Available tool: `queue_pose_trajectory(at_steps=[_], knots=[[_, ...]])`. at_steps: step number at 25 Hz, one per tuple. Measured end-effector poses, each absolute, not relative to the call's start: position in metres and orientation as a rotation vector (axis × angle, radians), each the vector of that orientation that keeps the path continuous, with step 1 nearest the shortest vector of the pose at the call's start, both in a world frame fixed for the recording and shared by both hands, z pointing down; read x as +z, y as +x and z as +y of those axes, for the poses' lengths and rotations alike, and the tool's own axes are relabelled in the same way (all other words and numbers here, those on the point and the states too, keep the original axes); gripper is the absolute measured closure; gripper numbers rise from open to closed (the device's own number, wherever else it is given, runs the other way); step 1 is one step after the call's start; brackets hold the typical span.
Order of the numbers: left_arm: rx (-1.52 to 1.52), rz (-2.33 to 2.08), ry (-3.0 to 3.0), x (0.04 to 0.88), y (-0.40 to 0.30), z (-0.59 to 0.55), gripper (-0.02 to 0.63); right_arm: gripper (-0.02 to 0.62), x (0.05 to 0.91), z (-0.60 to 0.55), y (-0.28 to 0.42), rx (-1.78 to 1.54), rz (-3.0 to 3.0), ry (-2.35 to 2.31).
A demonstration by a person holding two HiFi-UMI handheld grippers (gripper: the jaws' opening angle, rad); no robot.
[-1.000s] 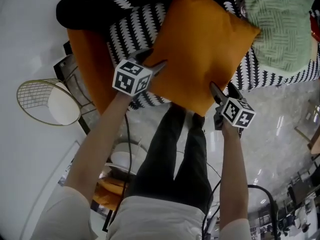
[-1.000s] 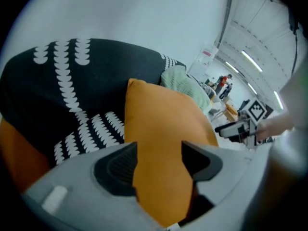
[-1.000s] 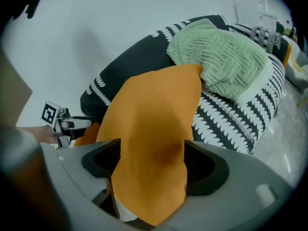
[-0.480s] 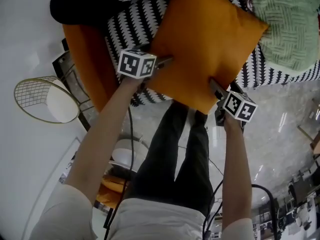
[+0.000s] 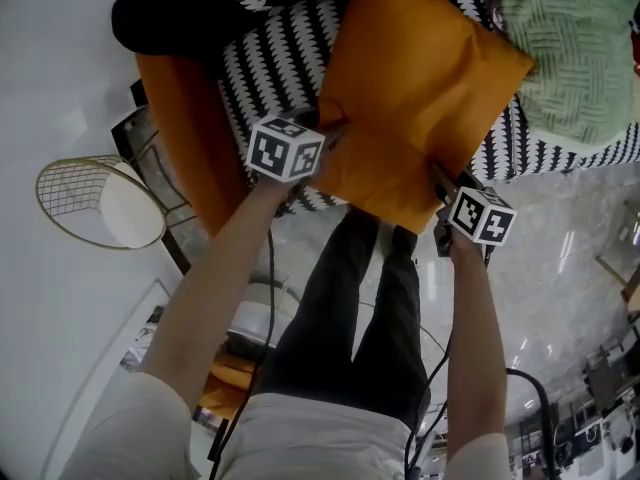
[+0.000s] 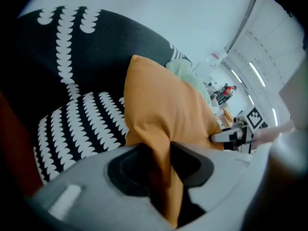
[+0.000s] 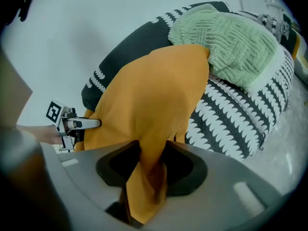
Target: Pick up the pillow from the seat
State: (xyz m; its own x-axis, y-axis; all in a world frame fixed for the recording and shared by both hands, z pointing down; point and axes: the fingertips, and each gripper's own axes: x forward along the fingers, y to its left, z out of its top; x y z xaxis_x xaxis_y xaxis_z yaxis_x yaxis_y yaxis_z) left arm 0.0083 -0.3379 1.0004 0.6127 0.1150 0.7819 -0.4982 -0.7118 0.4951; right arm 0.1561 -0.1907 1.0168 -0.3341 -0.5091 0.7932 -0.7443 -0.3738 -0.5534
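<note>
An orange pillow (image 5: 420, 88) lies tilted on the black-and-white patterned seat (image 5: 265, 73). My left gripper (image 5: 335, 133) is at its near left edge, and my right gripper (image 5: 438, 176) is at its near right corner. In the left gripper view, the jaws of the left gripper (image 6: 161, 162) are closing and pinch a fold of the pillow (image 6: 163, 105). In the right gripper view, the right gripper (image 7: 149, 165) is closing too, with bunched fabric of the pillow (image 7: 154, 90) squeezed between its jaws.
A pale green knitted cushion (image 5: 575, 48) rests on the seat just right of the orange one. The chair's orange side (image 5: 185, 133) drops at the left, near a gold wire basket (image 5: 95, 203). The person's legs (image 5: 350, 308) stand on the glossy floor below.
The left gripper has shifted right, into the pillow's left edge. The right gripper has hardly moved at its corner. The pillow sits slightly further right.
</note>
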Motion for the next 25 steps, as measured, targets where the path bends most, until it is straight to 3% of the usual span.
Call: queue_pose_trajectory(at_steps=[6, 25], knots=[[1.1, -0.313, 2.157, 0.956, 0.017, -0.33, 0.508, 0.468, 0.971, -0.197, 0.167, 1.743, -1.627, 1.754], [1.001, -0.433, 2.229, 0.791, 0.005, -0.29, 0.511, 0.472, 0.813, -0.16, 0.161, 1.65, -1.673, 1.829]])
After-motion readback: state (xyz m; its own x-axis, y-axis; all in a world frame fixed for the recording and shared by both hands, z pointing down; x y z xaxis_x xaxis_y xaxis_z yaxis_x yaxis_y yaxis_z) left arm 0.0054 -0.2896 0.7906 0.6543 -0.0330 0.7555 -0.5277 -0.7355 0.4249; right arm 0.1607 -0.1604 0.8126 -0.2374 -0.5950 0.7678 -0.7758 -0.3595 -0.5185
